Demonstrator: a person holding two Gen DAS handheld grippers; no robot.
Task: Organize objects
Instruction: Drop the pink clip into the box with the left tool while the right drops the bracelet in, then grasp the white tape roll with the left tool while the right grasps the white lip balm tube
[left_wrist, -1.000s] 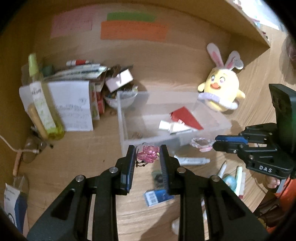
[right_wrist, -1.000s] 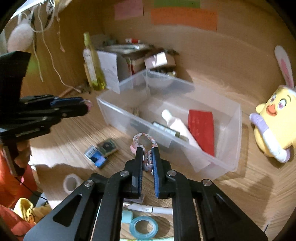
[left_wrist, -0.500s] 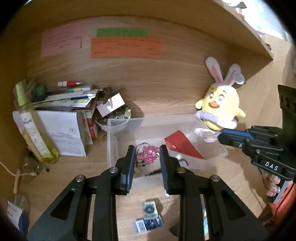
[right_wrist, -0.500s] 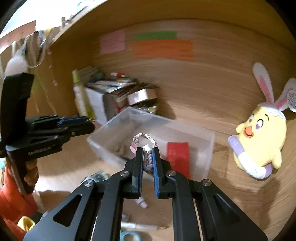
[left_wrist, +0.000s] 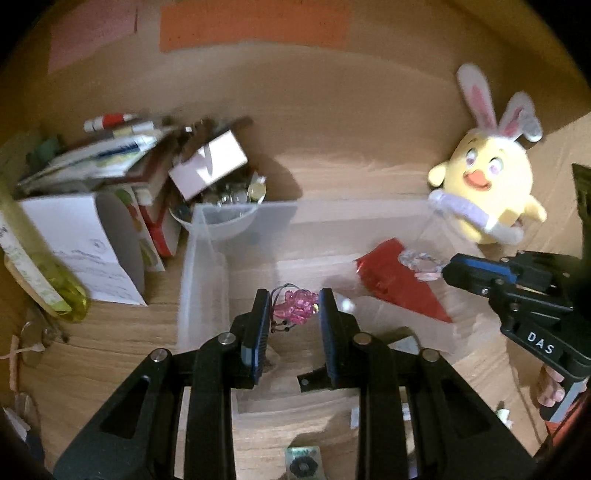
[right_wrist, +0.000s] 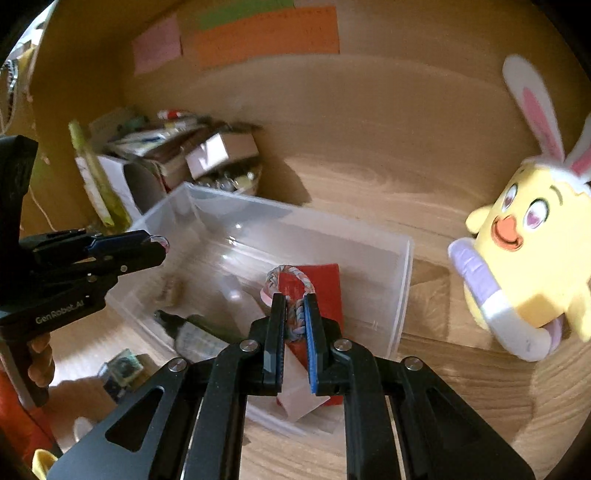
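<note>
My left gripper (left_wrist: 293, 308) is shut on a pink beaded hair tie (left_wrist: 297, 307) and holds it over the left part of the clear plastic bin (left_wrist: 201, 266). My right gripper (right_wrist: 294, 314) is shut on a braided pastel bracelet (right_wrist: 291, 286) and holds it over the bin's (right_wrist: 404, 291) right part, above a red packet (right_wrist: 325, 295). The right gripper also shows in the left wrist view (left_wrist: 448, 271), the left one in the right wrist view (right_wrist: 159, 245). A dark bottle (right_wrist: 195, 334) lies in the bin.
A yellow bunny-eared plush (left_wrist: 487, 192) sits right of the bin. A pile of boxes, papers and a bowl (left_wrist: 221, 218) stands behind its left end, with a yellow bottle (left_wrist: 40, 273) further left. Small cards (right_wrist: 123, 369) lie on the wooden desk in front.
Both grippers have moved forward and down over the bin, each still holding its item. The bin now looks closer in both views.
</note>
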